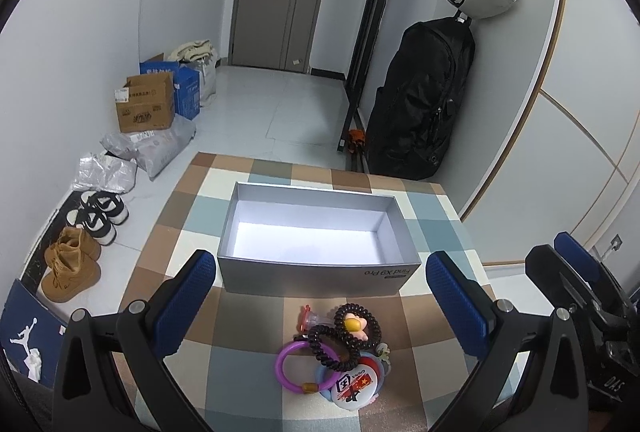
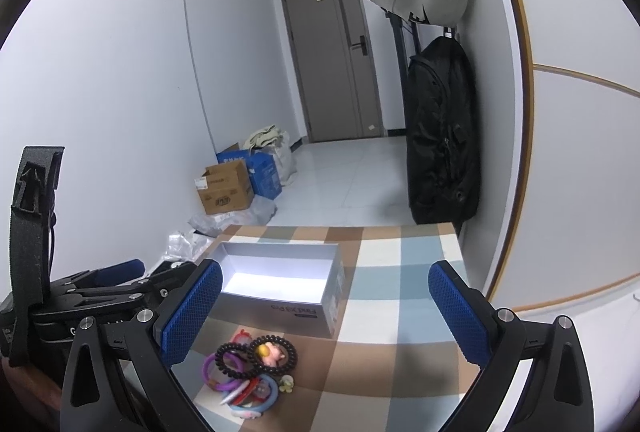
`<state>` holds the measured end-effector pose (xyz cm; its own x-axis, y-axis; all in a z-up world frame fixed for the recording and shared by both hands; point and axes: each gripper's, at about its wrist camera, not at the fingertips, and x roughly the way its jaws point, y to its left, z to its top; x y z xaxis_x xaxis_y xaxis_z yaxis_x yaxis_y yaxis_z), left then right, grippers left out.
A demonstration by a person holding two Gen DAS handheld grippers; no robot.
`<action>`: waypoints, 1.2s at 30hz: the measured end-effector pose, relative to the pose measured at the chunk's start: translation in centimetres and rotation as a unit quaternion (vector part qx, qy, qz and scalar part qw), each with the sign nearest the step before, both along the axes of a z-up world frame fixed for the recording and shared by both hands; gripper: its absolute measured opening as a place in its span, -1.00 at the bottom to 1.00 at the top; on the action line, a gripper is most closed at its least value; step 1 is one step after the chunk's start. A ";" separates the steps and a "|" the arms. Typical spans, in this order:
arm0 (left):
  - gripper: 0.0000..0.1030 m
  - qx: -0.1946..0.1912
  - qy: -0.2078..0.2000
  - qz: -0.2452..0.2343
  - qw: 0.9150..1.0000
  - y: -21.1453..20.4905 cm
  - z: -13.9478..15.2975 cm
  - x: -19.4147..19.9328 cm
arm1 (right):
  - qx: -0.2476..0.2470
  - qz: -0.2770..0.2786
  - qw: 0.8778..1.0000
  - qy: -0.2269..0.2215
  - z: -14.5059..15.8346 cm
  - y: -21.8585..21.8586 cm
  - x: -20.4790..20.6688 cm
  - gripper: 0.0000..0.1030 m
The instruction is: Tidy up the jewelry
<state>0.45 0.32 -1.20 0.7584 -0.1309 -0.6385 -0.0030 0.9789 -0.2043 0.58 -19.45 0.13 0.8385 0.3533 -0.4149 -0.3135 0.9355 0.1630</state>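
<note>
— Left-wrist view first: how many things does it count?

— One open grey box [image 1: 320,232], hollow and bare inside, on the checked tablecloth [image 1: 192,199]. Just in front of it lies one small heap of jewelry [image 1: 336,348]: one purple bangle [image 1: 289,360], one black coil hair tie [image 1: 344,336] looped in a figure eight, one round badge [image 1: 352,386] (other pieces are tangled underneath, too jumbled to count).

— And the grippers?

— Two. The left gripper [image 1: 320,300] stands with jaws spread wide, nothing between them, above the heap. The right gripper [image 2: 326,312] is equally wide and empty; the heap [image 2: 250,368] sits by its left finger.

— Room to move?

— The box's near wall almost touches the heap; bare cloth stretches to the right of both, up to the table's edge by the wall.
</note>
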 end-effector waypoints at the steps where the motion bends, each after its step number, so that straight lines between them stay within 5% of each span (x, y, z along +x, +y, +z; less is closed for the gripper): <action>1: 0.98 0.003 0.010 0.001 1.000 0.1 -0.1 0.2 | -0.001 -0.001 1.000 0.002 0.0 -0.1 0.0 1.00; 8: 0.95 -0.083 0.091 -0.003 0.992 2.9 -2.3 1.9 | 0.007 -0.019 1.000 0.021 -0.3 -0.7 0.8 1.00; 17: 0.67 -0.185 0.183 -0.034 0.965 3.8 -5.6 2.5 | 0.033 -0.020 0.997 0.071 -1.3 -1.5 2.7 1.00; 26: 0.19 -0.185 0.246 -0.080 0.948 1.7 -7.4 3.2 | 0.053 -0.016 0.993 0.101 -1.8 -1.3 3.7 1.00; 29: 0.03 -0.171 0.253 -0.076 0.949 1.4 -7.5 3.3 | 0.053 -0.013 0.993 0.106 -2.0 -1.1 3.9 1.00; 36: -0.77 -0.143 0.253 -0.088 0.953 0.7 -7.2 3.4 | 0.046 -0.002 0.992 0.114 -2.4 -0.8 4.3 1.00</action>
